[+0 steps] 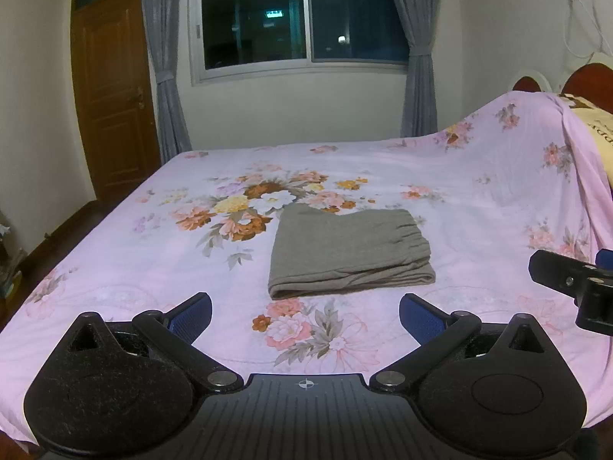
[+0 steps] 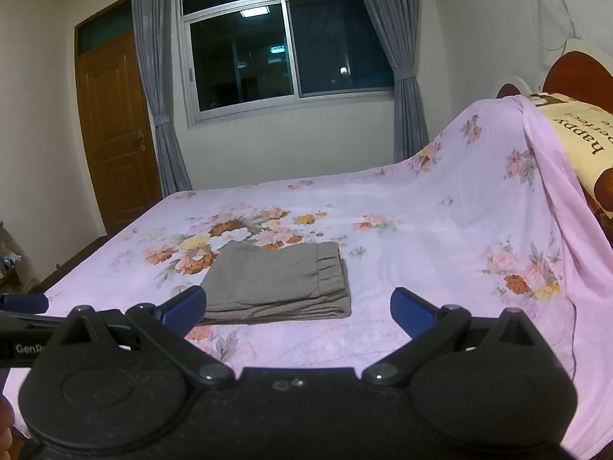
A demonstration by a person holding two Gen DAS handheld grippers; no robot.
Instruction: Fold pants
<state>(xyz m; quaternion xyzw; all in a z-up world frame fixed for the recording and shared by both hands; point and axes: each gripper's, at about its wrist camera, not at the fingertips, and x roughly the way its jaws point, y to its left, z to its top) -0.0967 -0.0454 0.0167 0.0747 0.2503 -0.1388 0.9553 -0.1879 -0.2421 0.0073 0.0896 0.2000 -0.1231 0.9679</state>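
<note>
Grey pants (image 1: 348,253) lie folded into a flat rectangle on the pink floral bedsheet (image 1: 134,268), elastic waistband toward the right. They also show in the right wrist view (image 2: 279,283). My left gripper (image 1: 305,316) is open and empty, held above the sheet just in front of the pants' near folded edge. My right gripper (image 2: 299,308) is open and empty, in front of the pants and a little to their right. The right gripper's fingers also show at the right edge of the left wrist view (image 1: 574,280).
The sheet rises over pillows (image 2: 582,142) and a wooden headboard (image 2: 574,73) at the right. A window (image 1: 302,19) with grey curtains is behind the bed, a wooden door (image 1: 111,92) at the left. Clutter stands on the floor at far left (image 1: 7,260).
</note>
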